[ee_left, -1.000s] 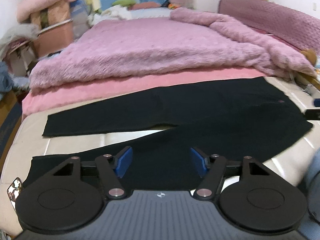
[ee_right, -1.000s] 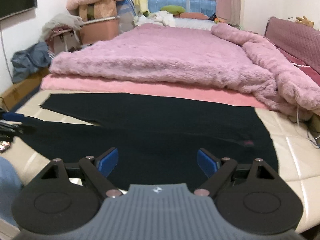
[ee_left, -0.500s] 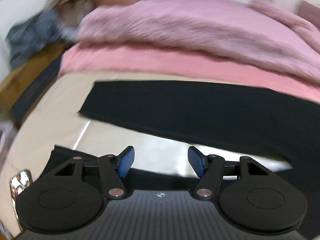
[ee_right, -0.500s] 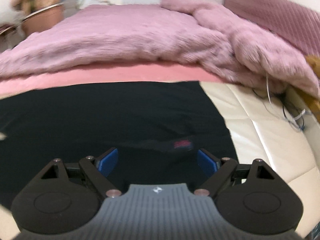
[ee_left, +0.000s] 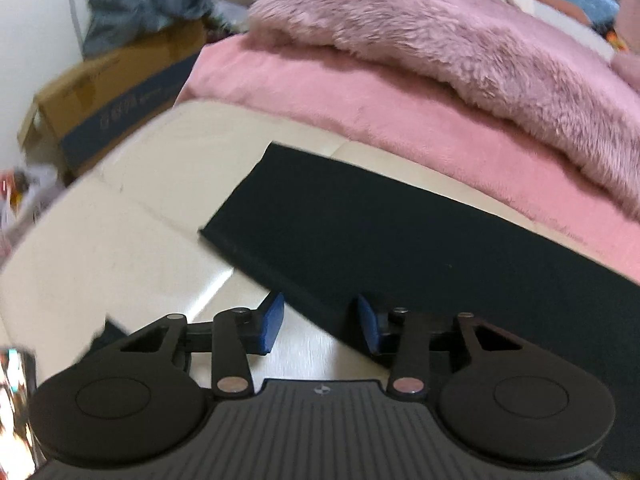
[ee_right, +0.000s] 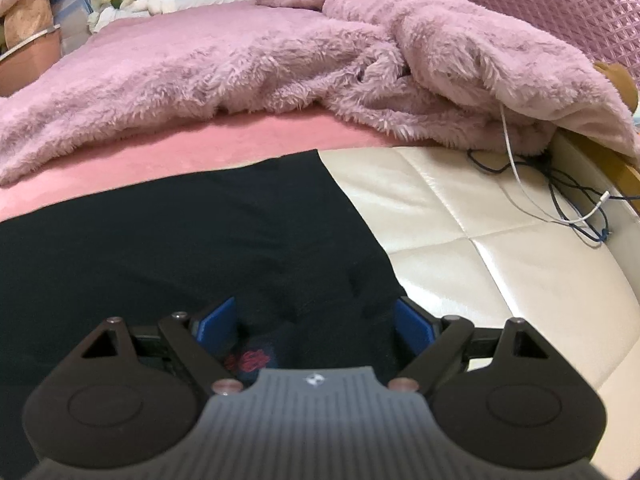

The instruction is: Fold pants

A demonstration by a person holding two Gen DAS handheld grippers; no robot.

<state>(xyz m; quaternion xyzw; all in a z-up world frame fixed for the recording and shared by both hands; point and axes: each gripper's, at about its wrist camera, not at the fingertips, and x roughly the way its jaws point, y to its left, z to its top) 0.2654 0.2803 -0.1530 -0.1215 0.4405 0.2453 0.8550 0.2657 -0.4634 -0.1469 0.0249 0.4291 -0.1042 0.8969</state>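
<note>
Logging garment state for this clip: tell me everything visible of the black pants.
The black pants lie flat on the cream quilted mattress, of plain matte fabric. One hemmed leg end shows squarely cut. A small red mark sits near the waist end. Their far edge borders the pink sheet. Fabric lies between each gripper's fingers; whether they touch it is unclear.

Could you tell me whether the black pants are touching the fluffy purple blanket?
Apart. The right wrist view shows a strip of pink sheet between the black pants and the fluffy purple blanket.
</note>
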